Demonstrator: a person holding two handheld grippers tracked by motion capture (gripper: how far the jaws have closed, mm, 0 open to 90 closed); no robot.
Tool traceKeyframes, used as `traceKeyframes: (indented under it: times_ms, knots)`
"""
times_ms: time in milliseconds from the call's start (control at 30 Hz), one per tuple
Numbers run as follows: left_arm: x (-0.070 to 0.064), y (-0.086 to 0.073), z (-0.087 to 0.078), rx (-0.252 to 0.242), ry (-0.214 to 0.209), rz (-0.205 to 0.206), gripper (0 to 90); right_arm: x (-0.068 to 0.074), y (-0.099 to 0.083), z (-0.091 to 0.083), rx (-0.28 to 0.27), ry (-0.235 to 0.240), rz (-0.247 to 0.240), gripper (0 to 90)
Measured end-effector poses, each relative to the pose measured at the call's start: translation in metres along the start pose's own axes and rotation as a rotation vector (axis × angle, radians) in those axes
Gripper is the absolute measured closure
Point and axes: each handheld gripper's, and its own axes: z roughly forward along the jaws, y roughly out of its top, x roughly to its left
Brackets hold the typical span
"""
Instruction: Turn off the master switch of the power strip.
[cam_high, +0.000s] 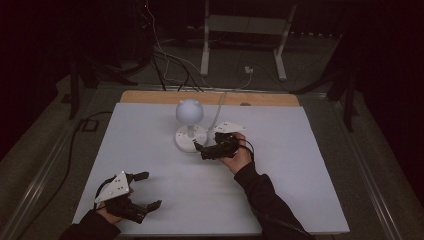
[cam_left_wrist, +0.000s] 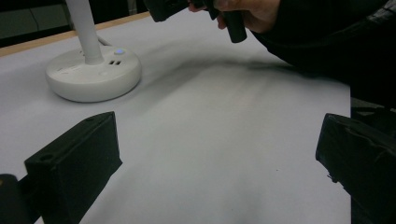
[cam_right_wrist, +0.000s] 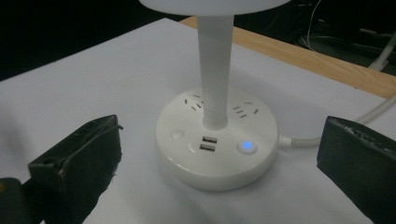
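A white lamp stands at the middle back of the white table (cam_high: 295, 190), with a globe head (cam_high: 189, 112) on a stem over a round base (cam_high: 188, 139). The base (cam_right_wrist: 217, 158) carries sockets, two USB ports (cam_right_wrist: 208, 143), a plain round button (cam_right_wrist: 177, 134) and a button lit blue (cam_right_wrist: 247, 146). My right gripper (cam_high: 202, 151) is open, low at the base's right front side, its jaws (cam_right_wrist: 217, 161) spread wider than the base and not touching it. My left gripper (cam_high: 150, 190) rests open at the front left with nothing between its jaws (cam_left_wrist: 215, 158).
The lamp's white cable (cam_right_wrist: 303, 140) runs from the base toward the table's wooden back edge (cam_high: 150, 96). Dark cables and a metal stand (cam_high: 245, 25) lie on the floor behind. In the left gripper view the person's right sleeve (cam_left_wrist: 317, 42) crosses the table.
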Motion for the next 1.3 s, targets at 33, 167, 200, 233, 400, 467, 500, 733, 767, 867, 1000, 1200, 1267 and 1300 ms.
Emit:
traceKeyframes:
  times_ms: [33,167,200,233,400,467,500,733,767,867,1000,1200,1267,1300]
  knots:
    - [0.0,0.0,0.0,0.001,0.0,0.001,0.4,0.0,0.0,0.001,-0.006,-0.011,0.0,0.0]
    - [0.0,0.0,0.0,-0.005,0.0,-0.003,0.3,0.001,0.0,0.005,0.004,-0.028,0.0,1.4]
    - [0.0,0.0,0.0,-0.005,0.0,-0.003,0.4,0.001,0.0,0.005,0.004,-0.028,0.0,1.4]
    - [0.0,0.0,0.0,-0.003,0.0,-0.002,0.4,0.0,0.0,0.006,-0.001,-0.048,0.01,5.4]
    - [0.0,0.0,0.001,0.003,0.0,-0.001,0.3,-0.002,0.0,0.008,0.012,-0.097,0.052,19.3]
    - [0.0,0.0,0.001,0.006,-0.001,0.001,0.4,-0.002,0.001,0.008,0.015,-0.117,0.065,27.0]
    - [0.0,0.0,0.001,0.005,-0.001,0.001,0.4,-0.002,0.001,0.008,0.015,-0.117,0.073,29.2]
    - [0.0,0.0,0.001,0.003,-0.003,0.0,0.4,-0.003,0.002,0.012,0.033,-0.16,0.085,46.6]
    - [0.0,0.0,0.001,0.003,-0.003,-0.003,0.4,-0.003,0.002,0.013,0.03,-0.164,0.084,49.4]
    - [0.0,-0.001,0.001,0.008,-0.003,0.001,0.3,-0.003,0.003,0.015,0.042,-0.166,0.099,59.5]
    - [0.0,0.0,0.001,0.007,-0.001,0.004,0.4,-0.005,0.004,0.017,0.052,-0.183,0.111,77.3]
    - [0.0,0.0,0.001,0.002,-0.002,0.001,0.4,-0.007,0.006,0.021,0.078,-0.187,0.107,89.8]
    - [0.0,0.0,0.001,0.007,-0.001,0.006,0.3,-0.008,0.005,0.022,0.083,-0.177,0.12,89.9]
    - [0.0,0.0,0.001,0.006,-0.002,0.006,0.4,-0.009,0.005,0.024,0.087,-0.171,0.119,89.9]
